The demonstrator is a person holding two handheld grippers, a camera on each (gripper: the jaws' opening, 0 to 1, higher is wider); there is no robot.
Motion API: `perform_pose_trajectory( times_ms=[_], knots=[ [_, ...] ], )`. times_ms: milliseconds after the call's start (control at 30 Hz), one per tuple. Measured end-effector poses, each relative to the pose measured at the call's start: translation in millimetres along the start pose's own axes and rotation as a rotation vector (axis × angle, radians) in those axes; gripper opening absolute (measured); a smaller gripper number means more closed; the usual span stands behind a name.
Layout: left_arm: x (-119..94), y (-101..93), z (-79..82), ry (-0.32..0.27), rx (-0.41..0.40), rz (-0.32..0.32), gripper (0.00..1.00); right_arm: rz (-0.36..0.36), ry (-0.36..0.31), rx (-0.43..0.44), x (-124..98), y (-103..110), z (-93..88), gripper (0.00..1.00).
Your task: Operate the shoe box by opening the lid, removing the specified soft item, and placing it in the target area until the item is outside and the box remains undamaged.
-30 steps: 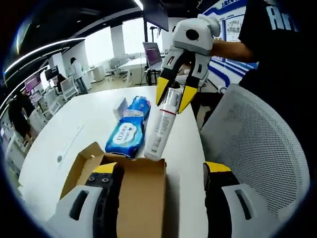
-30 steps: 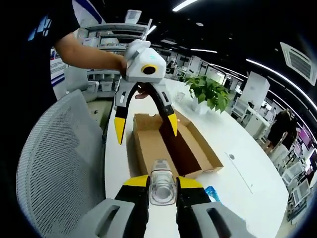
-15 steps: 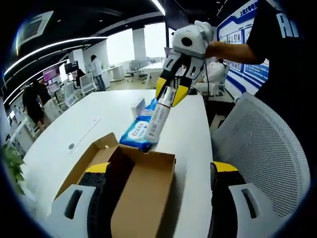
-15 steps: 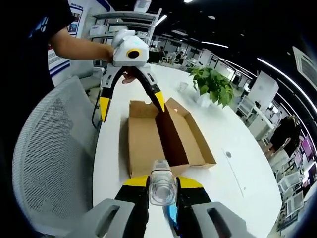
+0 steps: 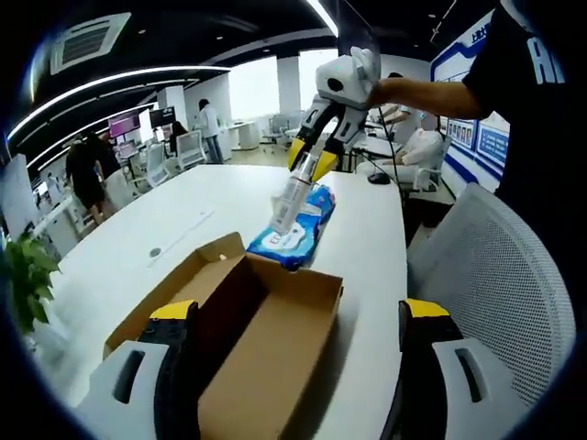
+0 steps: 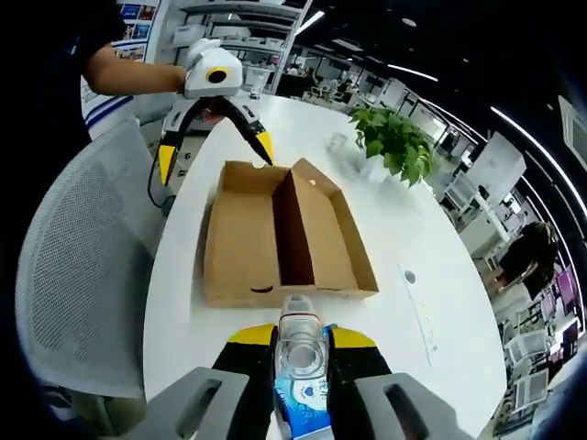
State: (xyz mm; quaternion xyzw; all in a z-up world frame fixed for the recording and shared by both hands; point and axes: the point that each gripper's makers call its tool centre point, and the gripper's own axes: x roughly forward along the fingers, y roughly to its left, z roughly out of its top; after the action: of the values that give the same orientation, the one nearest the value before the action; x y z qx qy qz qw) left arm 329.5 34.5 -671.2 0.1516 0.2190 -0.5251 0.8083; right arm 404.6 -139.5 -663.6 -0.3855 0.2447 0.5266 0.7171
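shoe box [image 6: 275,234] is seen open between both grippers | left gripper [image 6: 213,136] spread, nothing held | right gripper [image 5: 310,163] clamped on tube [image 5: 292,194] above wipes pack [image 5: 293,234]

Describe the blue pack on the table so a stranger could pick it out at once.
On the white table, look just past the far end of the open cardboard shoe box. The blue pack lies flat there, under the white tube that the right gripper holds. It is the sole blue, soft, printed item there.
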Motion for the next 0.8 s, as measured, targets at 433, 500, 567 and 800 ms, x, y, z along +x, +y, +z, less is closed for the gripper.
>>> perform_pose_trajectory(
  times_ms=[433,500,567,800],
  knots=[
    [-22.1,11.9,-9.0,-0.044,-0.074,0.09,0.98,0.017,0.064,-0.018,13.2,-27.6,-16.9,0.16],
    [-24.1,11.6,-10.7,-0.044,-0.08,0.095,0.99,0.022,0.08,-0.018,15.1,-33.2,-21.9,0.16],
    [-26.6,12.2,-12.3,-0.046,-0.087,0.108,1.0,0.028,0.095,-0.025,16.9,-37.3,-26.5,0.16],
    [-32.2,11.1,-14.7,-0.069,-0.133,0.138,1.0,0.043,0.133,-0.02,22.7,-50.9,-40.5,0.16]
  ],
)
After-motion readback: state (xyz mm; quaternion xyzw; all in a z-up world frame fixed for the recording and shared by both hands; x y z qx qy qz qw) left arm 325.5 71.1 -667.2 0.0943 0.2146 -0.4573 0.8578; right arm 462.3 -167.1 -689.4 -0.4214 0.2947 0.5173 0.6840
